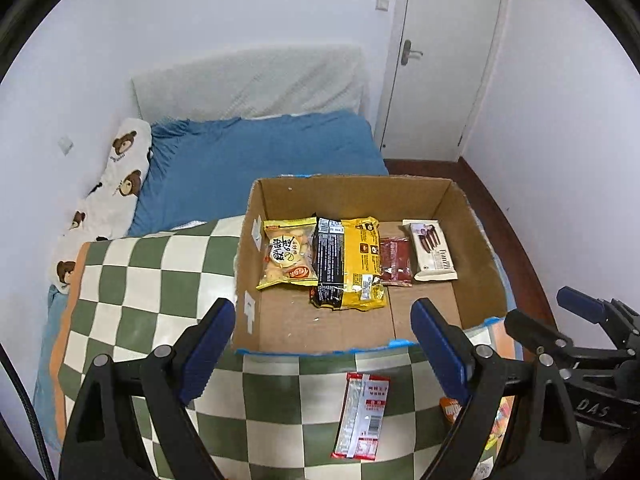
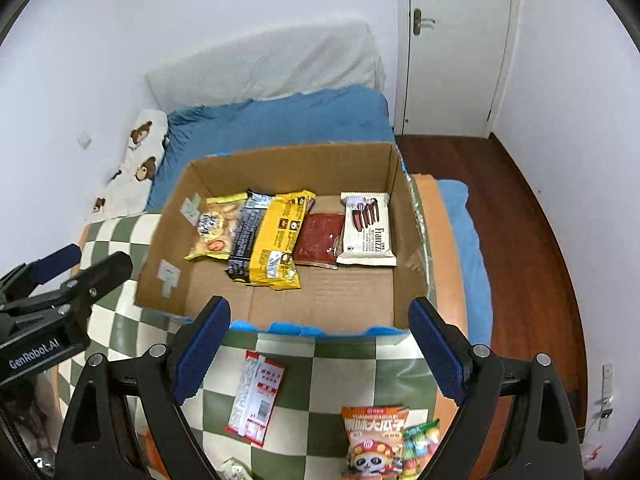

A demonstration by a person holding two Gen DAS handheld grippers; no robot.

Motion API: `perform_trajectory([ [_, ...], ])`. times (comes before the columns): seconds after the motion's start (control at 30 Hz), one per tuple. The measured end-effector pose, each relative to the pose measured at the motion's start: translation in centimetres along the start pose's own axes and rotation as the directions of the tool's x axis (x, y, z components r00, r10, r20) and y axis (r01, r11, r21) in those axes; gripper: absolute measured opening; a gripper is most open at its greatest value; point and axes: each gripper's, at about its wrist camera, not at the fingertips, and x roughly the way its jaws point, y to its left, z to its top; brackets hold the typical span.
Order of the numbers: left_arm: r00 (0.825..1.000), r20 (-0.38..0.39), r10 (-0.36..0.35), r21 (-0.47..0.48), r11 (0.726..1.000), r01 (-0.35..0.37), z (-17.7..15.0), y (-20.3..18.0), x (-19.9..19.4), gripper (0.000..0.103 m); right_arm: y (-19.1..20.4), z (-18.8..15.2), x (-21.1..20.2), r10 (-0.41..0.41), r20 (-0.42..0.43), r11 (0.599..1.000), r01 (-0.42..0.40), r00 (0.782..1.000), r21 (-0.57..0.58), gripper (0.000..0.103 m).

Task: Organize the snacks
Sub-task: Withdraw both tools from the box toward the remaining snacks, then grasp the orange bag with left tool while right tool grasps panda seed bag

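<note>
Both claws wide open, empty: left claw [image 1: 324, 340], right claw [image 2: 320, 340] | loose packets on blanket [image 2: 344, 364]: 4 | packets in box [image 2: 280, 168]: 5

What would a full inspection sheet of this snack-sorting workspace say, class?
Surface: green-and-white checked blanket on a bed.
Job's things: cardboard box holds four packets in a row; red-and-white packet, orange panda packet and colourful candy packet lie outside on the blanket.
Clutter: bear-print pillow.
Grippers: left gripper and right gripper both open, empty.
Cables: black cable at the left view's edge.
Surroundings: closed white door, wooden floor.
</note>
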Motion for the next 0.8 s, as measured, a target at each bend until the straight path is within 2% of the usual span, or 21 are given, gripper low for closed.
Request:
perform_trajectory([
  [0.17,0.999,0.049,0.007,0.005,1.000,-0.007,-1.4,-0.6,-3.1,0.090,0.6,-1.1,-3.7,0.010,0.060,1.000,-0.010,0.998,-0.003,0.093],
  [0.4,0.999,0.040,-0.002,-0.009,1.000,0.003,-2.8,-0.8,-5.0,0.090,0.6,-3.2,-6.6,0.073,0.084,0.996,-0.078,0.994,0.047,0.093],
  [0.53,1.000,-0.014,-0.007,-0.037,0.999,0.007,-4.7,0.2,-4.9,0.090,-0.5,-5.7,-6.0,0.092,0.026,0.991,-0.094,0.995,0.100,0.093],
  [0.67,0.994,-0.110,0.006,-0.064,0.998,-0.013,-7.7,2.0,-3.6,0.090,-2.1,-9.4,-3.6,0.105,-0.091,0.981,-0.088,0.990,0.172,0.095],
  [0.8,0.970,-0.238,0.047,-0.099,0.992,-0.072,-12.0,4.8,-1.3,0.090,-3.3,-14.1,0.2,0.140,-0.231,0.965,-0.079,0.963,0.252,0.095],
])
